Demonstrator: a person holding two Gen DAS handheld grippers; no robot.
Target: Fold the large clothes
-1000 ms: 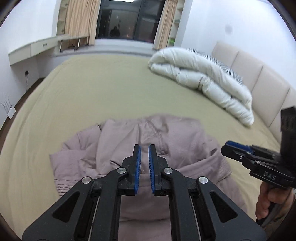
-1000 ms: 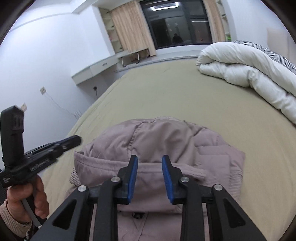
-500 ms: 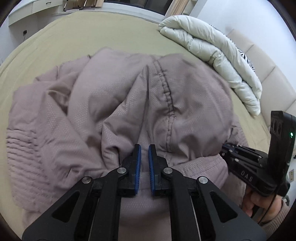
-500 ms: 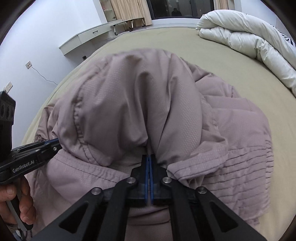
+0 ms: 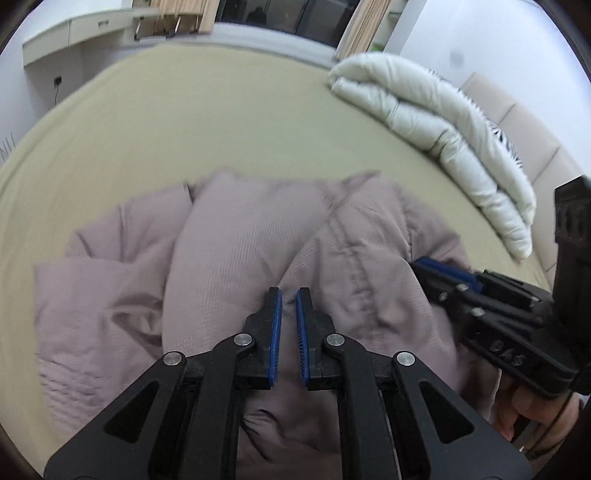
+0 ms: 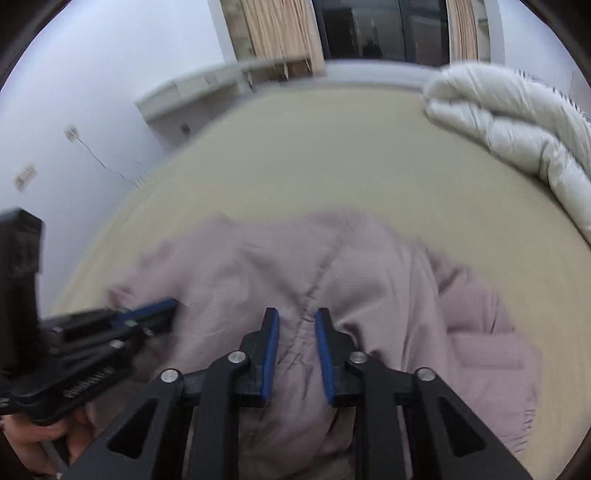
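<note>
A mauve padded jacket (image 5: 240,251) lies crumpled on the beige bed (image 5: 184,110), with a stitched seam running up its middle. My left gripper (image 5: 289,295) hovers over the near part of the jacket. Its blue pads are almost together and I see no cloth pinched between them. My right gripper (image 6: 295,314) is over the jacket (image 6: 369,280) with its jaws opening. A fold of the seam shows in the gap, and the pads do not press on it. Each view shows the other gripper beside it: the right gripper (image 5: 424,264) and the left gripper (image 6: 162,308), both tips at the cloth.
A folded white duvet (image 5: 424,107) lies at the far right of the bed, against the padded headboard (image 5: 535,147). A wall-mounted desk (image 5: 81,29) and a curtained dark window are beyond the bed. A hand (image 5: 532,410) holds the right gripper's handle.
Both grippers dipped close over the jacket, then drew back, so more bed shows. The right jaws shut on a fold half a second ago and now stand apart. The left jaws are unchanged.
</note>
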